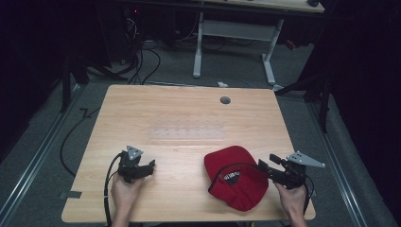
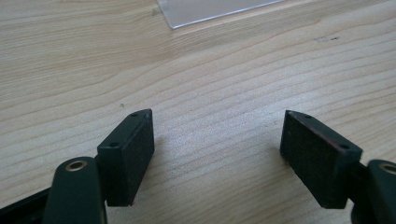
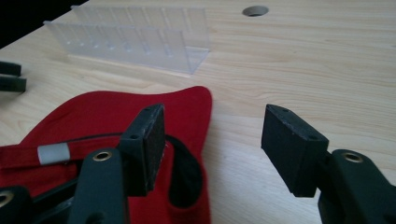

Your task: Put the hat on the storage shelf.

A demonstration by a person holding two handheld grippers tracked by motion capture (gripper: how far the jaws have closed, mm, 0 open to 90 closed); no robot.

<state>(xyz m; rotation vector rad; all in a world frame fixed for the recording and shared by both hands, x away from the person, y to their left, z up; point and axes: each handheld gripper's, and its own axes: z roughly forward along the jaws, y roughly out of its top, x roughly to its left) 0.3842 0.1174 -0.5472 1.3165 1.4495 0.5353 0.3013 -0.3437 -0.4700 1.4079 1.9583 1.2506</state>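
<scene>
High view: the red cap (image 1: pixel 236 177) lies upside down on the wooden table (image 1: pixel 189 113), near the front edge on the person's right side, its black inner band showing. The right gripper (image 1: pixel 267 165) sits just beside the cap's right edge; in the right gripper view its 2 jaws stand wide apart with nothing between them, 1 jaw over the red fabric. The left gripper (image 1: pixel 151 165) rests well apart from the cap, jaws open over bare wood. A clear plastic rack (image 1: pixel 187 132) stands beyond the cap, mid-table.
</scene>
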